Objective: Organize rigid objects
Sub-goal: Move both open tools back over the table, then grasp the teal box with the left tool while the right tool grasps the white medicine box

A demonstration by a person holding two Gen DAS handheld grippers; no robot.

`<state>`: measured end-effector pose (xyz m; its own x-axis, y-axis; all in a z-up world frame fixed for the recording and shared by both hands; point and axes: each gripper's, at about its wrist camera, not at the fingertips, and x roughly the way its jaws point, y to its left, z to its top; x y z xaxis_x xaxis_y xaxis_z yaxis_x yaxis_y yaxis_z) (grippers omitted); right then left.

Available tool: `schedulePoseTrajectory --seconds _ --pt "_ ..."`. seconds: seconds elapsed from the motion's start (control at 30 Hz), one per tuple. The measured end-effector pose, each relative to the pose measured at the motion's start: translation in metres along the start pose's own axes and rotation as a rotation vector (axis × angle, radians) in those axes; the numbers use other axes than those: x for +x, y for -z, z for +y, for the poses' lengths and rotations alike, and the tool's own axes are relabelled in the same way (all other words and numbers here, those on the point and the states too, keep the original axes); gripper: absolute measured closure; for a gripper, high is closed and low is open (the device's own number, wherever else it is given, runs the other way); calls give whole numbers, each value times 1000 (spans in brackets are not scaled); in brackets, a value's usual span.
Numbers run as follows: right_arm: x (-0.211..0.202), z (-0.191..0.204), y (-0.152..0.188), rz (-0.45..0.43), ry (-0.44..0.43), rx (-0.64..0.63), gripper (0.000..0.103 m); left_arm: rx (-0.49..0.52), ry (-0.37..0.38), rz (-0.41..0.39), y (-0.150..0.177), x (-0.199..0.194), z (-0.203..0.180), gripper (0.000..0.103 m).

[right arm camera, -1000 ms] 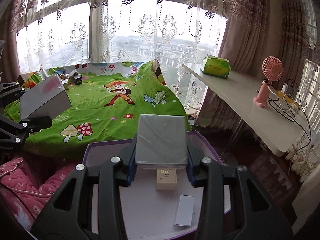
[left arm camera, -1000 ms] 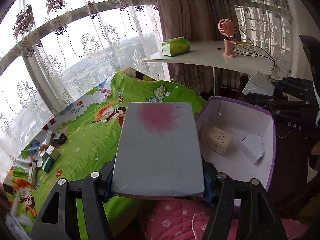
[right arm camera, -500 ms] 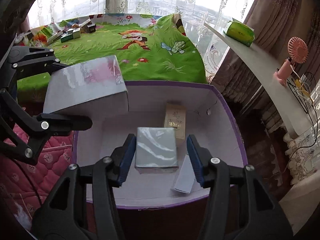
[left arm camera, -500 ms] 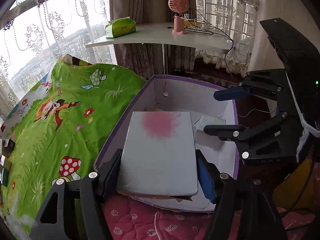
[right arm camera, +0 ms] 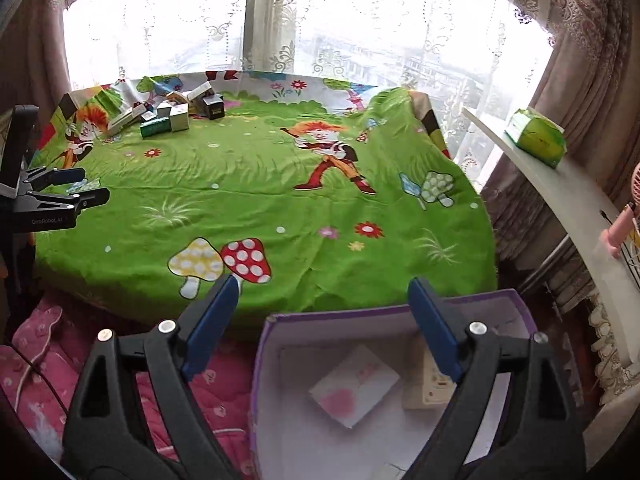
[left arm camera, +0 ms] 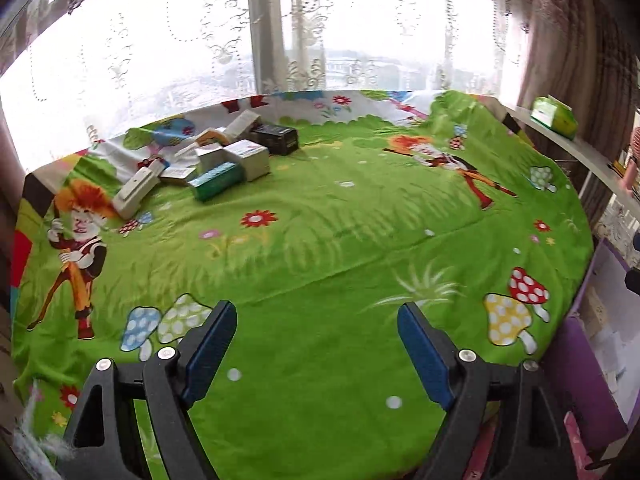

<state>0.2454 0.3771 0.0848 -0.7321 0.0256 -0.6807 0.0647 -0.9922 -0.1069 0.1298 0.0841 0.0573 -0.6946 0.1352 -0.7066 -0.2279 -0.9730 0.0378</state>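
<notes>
Both grippers are empty, fingers spread wide with nothing between the blue pads. The left gripper [left arm camera: 316,340] hangs over the near part of the green cartoon bedsheet [left arm camera: 340,240], and the right gripper [right arm camera: 324,320] is poised above the far rim of the purple storage box [right arm camera: 400,314].

Just beyond and below the right fingers, inside that box, lie a white carton with a pink blotch [right arm camera: 354,384] and a cream carton [right arm camera: 430,384] touching its right side. These look already put away.

The step in hand, as I judge it, is the trip out for the next pieces. What remains is the heap of small boxes [left arm camera: 216,164] far ahead of the left fingers and off to their left, well apart from both grippers, at the window side of the bed. A teal carton [left arm camera: 216,178] and a long white carton [left arm camera: 136,192] sit on the near edge of that heap, with a black box [left arm camera: 276,138] at its back.

The next move calls for a long reach forward and leftward across the sheet, lining the released fingers around one outlying carton across its narrow faces. The boxes lean on one another, so picking an edge piece should avoid toppling the rest.
</notes>
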Motion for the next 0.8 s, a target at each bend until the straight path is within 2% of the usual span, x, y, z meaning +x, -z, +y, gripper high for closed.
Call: schedulePoseTrajectory --seconds 0.1,0.2,0.3,0.43,0.5,0.57,0.6,0.67,0.8 --pt "39 41 -22 27 -127 -19 14 -28 -67 34 -16 32 48 18" --pt "78 82 -40 57 -190 -69 14 -3 -94 73 -42 73 83 17" --pt "111 110 -57 89 -245 -77 14 56 -57 82 -73 110 101 17" --pt "135 127 -68 119 -342 -31 14 176 -33 108 -107 152 102 18" --pt "141 131 -71 130 -362 -20 14 193 -29 140 -119 175 102 17" --pt "146 132 -73 141 -362 -27 14 169 9 160 -127 195 103 18" --pt "149 132 -74 149 -358 -30 14 153 35 177 -128 202 104 22" --pt "158 131 -79 164 -350 -35 14 102 108 168 -126 200 105 67" --pt "183 137 -101 159 -346 -48 14 28 78 114 -93 158 96 68"
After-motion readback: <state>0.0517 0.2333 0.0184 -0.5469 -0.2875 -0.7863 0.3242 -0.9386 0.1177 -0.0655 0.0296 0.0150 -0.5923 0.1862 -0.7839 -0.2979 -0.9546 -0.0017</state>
